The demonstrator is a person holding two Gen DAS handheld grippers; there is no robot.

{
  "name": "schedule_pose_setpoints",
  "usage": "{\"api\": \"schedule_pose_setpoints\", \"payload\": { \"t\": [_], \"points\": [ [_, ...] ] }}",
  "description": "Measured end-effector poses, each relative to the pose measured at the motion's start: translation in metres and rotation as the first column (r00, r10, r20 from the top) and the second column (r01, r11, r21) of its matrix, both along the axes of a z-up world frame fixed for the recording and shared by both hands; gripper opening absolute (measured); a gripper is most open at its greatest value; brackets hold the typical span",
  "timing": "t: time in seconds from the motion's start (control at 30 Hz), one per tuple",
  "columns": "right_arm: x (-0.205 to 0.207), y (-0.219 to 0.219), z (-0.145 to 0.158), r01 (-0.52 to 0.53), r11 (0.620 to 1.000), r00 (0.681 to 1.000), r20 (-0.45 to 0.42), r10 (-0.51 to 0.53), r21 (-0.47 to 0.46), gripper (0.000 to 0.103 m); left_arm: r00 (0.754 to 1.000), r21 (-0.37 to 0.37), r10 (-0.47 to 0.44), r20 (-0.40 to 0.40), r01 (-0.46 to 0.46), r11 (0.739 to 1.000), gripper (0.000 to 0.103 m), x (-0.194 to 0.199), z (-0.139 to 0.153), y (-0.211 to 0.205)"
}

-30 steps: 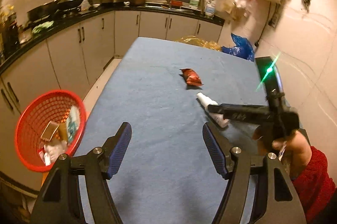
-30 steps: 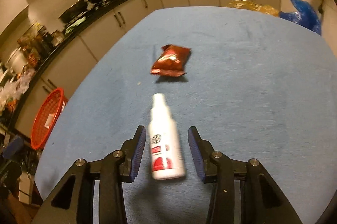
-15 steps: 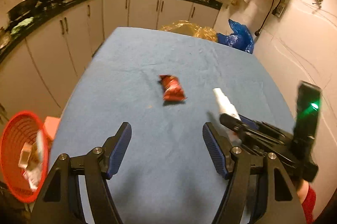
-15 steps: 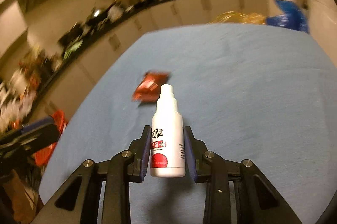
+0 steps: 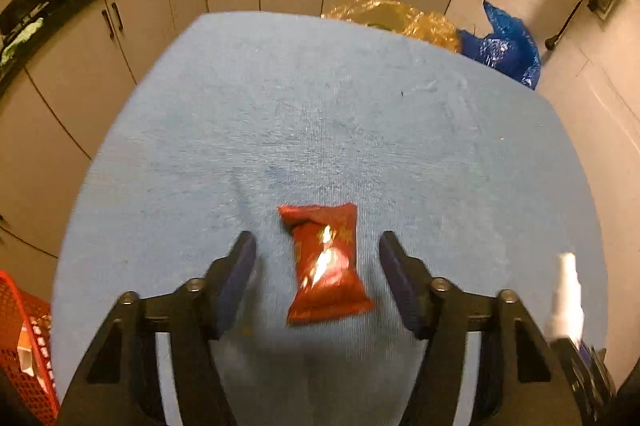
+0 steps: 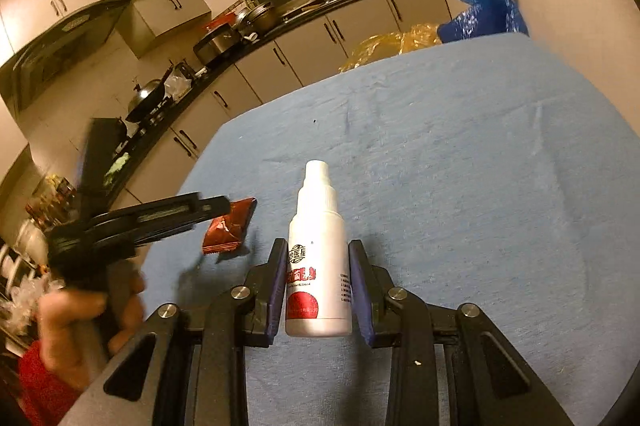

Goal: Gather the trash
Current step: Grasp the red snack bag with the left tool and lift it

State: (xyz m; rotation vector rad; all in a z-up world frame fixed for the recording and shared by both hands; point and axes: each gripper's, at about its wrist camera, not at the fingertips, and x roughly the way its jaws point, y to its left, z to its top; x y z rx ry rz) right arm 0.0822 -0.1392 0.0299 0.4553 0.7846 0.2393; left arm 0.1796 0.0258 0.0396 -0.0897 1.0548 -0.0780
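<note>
Trash left on the blue-covered desk (image 5: 360,130): one red snack packet (image 5: 326,266), lying flat near your edge. Your left tool (image 5: 316,266) has its fingers spread wide, one on each side of the packet, nothing gripped yet. Neither pad looks to be touching the foil. The packet sits long-axis along the fingers, so a close would pinch its narrow width, which is the easy way to take a puffy bag.

Your right tool (image 6: 318,290) is clamped on the white spray bottle (image 6: 318,246), pads on the lower body at the label, nozzle pointing away from you. It reads as lifted off the cloth, though the base contact is hard to confirm. Gripping low on the rigid barrel keeps it from pivoting.

The bottle also shows at the right edge of the left view, blurred. The red basket (image 5: 24,338) sits off the desk's left edge, below it, with some scraps already inside. It's on your left, so the bottle has to cross over the packet area to get there.

Judgement: bottle pick is done, packet pick is about to start. Lower and close the left tool squarely; foil is slick and crushable, so a shallow pinch could slip out.
</note>
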Motion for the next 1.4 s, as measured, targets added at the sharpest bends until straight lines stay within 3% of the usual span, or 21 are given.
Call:
{"api": "schedule_pose_setpoints", "payload": {
  "t": [0.13, 0.37, 0.5, 0.63, 0.87, 1.1, 1.2, 1.4],
  "points": [
    [-0.002, -0.003, 0.001, -0.010, 1.000, 1.000, 0.008, 0.010, 0.010, 0.033, 0.999, 0.040, -0.028, -0.019, 0.029, 0.999, 0.038, 0.009, -0.014, -0.012],
    [-0.002, 0.000, 0.000, -0.020, 1.000, 1.000, 0.006, 0.020, 0.012, 0.033, 0.998, 0.027, -0.061, -0.009, 0.061, 0.998, 0.033, -0.002, -0.022, -0.011],
    [-0.002, 0.003, -0.001, -0.034, 0.999, 0.999, 0.010, 0.034, -0.003, 0.033, 0.998, -0.016, -0.062, 0.014, 0.062, 0.998, 0.033, -0.030, -0.019, 0.003],
    [-0.001, 0.011, -0.003, -0.065, 0.997, 0.998, 0.013, 0.065, -0.030, 0.033, 0.994, -0.037, -0.063, 0.090, 0.067, 0.997, 0.032, -0.072, -0.012, 0.013],
    [-0.009, 0.036, -0.003, -0.135, 0.986, 0.989, 0.046, 0.140, -0.097, 0.033, 0.951, -0.010, -0.008, 0.310, 0.012, 1.000, 0.032, -0.140, 0.000, 0.018],
    [-0.012, 0.044, -0.007, -0.159, 0.978, 0.985, 0.047, 0.167, -0.132, 0.033, 0.893, 0.023, 0.023, 0.450, -0.037, 0.999, 0.033, -0.158, 0.014, 0.020],
    [-0.012, 0.044, -0.007, -0.161, 0.978, 0.985, 0.046, 0.168, -0.131, 0.033, 0.879, 0.036, 0.023, 0.476, -0.045, 0.998, 0.033, -0.157, 0.016, 0.017],
    [-0.012, 0.052, -0.010, -0.182, 0.970, 0.981, 0.032, 0.189, -0.158, 0.033, 0.879, 0.043, 0.047, 0.474, -0.077, 0.996, 0.033, -0.153, 0.013, 0.024]
  ]
}}
